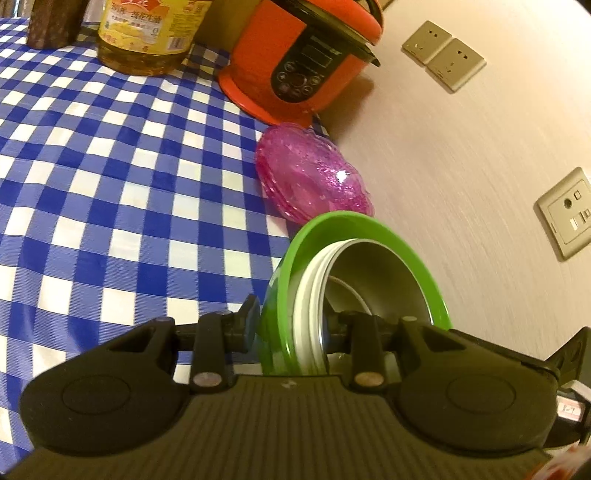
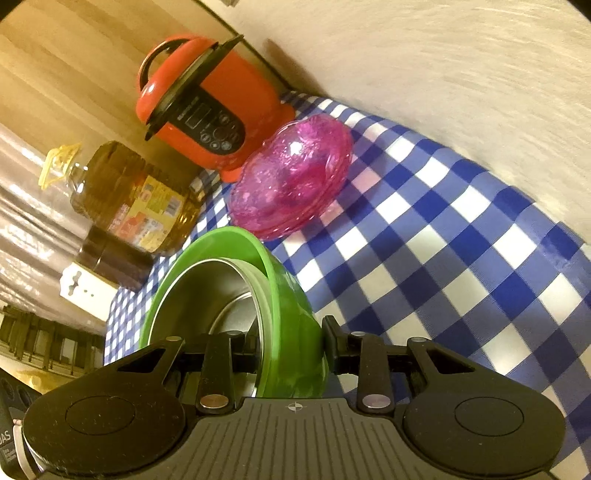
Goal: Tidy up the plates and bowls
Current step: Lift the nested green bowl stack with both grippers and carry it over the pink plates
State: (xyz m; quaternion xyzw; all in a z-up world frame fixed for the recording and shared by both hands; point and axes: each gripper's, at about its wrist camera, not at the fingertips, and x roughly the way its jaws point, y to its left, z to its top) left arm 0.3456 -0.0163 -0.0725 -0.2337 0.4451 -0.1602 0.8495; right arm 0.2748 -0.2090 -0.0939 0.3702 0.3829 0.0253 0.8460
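While the left wrist view looks down over the blue-checked tablecloth (image 1: pixel 110 177), the left gripper (image 1: pixel 291 328) has its two fingers closed on the rim of a green bowl (image 1: pixel 369 225). One finger presses the outside wall and the other reaches inside, so the jaws stand only narrowly apart, with the nested rims between them. Inside the green bowl sits a steel bowl (image 1: pixel 376 280) with white rims (how many bowls are stacked I cannot count). The stack appears lifted clear of the cloth, close to the wall. Just beyond it lies a stack of pink glass plates (image 1: pixel 314 173), and behind that an orange rice cooker (image 1: pixel 295 59) and a bottle of cooking oil (image 1: pixel 147 33). My guess is that bowls are being gathered beside the plates along the wall, like with like.

From the right wrist view, the right gripper (image 2: pixel 290 347) clamps the opposite side of the same green bowl (image 2: pixel 221 240), again one finger inside against the steel bowl (image 2: pixel 207 291) and one outside. A grip on each side keeps the heavy nest level. The pink glass plates (image 2: pixel 291 173) rest on the cloth just ahead, touching the foot of the rice cooker (image 2: pixel 207 110), or nearly so.
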